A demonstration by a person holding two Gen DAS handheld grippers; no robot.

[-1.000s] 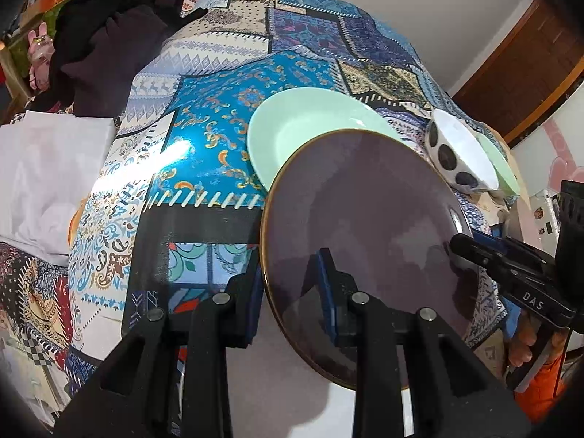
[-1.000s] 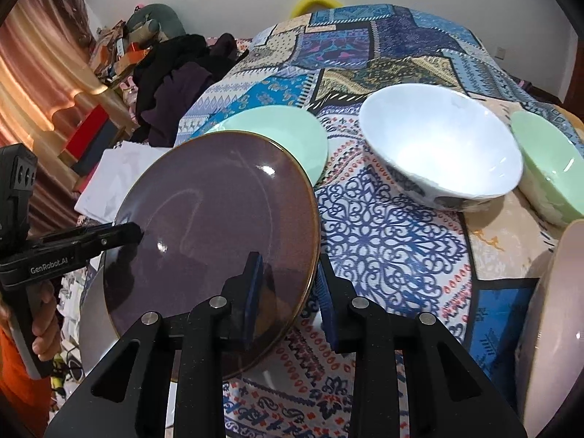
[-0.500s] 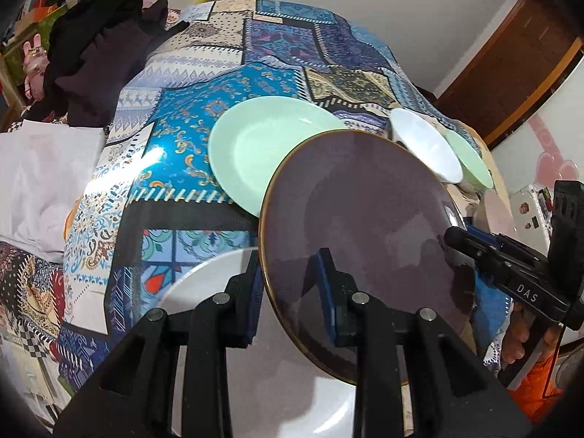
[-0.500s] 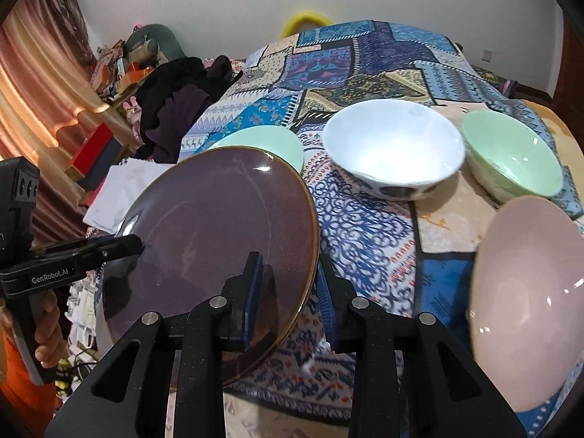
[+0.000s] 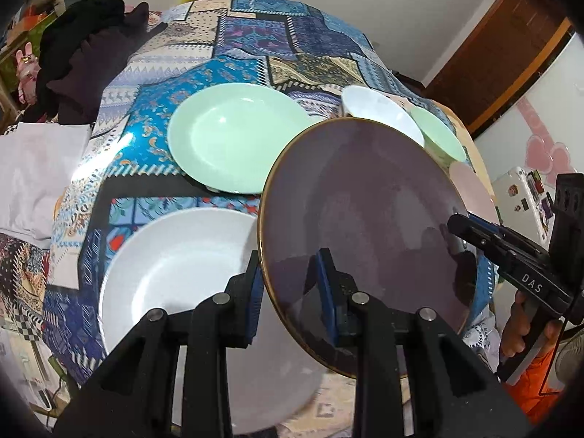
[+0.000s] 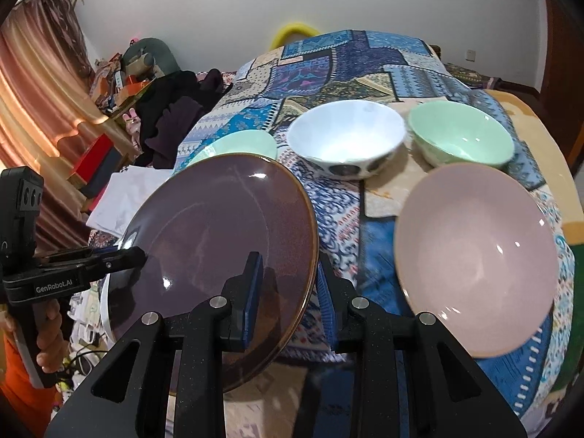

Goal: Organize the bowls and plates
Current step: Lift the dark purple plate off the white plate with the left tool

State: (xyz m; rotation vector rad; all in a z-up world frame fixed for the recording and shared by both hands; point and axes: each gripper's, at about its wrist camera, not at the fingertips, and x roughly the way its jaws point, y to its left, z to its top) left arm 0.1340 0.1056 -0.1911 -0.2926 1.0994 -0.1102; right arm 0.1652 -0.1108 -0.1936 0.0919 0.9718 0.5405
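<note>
A dark purple plate (image 5: 365, 211) with a gold rim hangs tilted above the table, held at opposite edges. My left gripper (image 5: 290, 259) is shut on its left rim. My right gripper (image 6: 290, 261) is shut on its right rim (image 6: 310, 255). A white plate (image 5: 175, 266) lies below the held plate, with a mint green plate (image 5: 233, 138) beyond it. In the right wrist view a white bowl (image 6: 346, 138), a green bowl (image 6: 460, 138) and a pink bowl (image 6: 474, 262) stand to the right.
A patchwork cloth (image 5: 292, 36) covers the table. Dark clothes (image 5: 84, 54) and a white sheet (image 5: 33, 168) lie at its left side. A wooden door (image 5: 503, 43) is at the far right. A hand (image 5: 518, 325) holds the other gripper's handle.
Both grippers carried the dark plate back toward the near edge and a little up. The white plate came into view under it, and the pink bowl entered the right wrist view.
</note>
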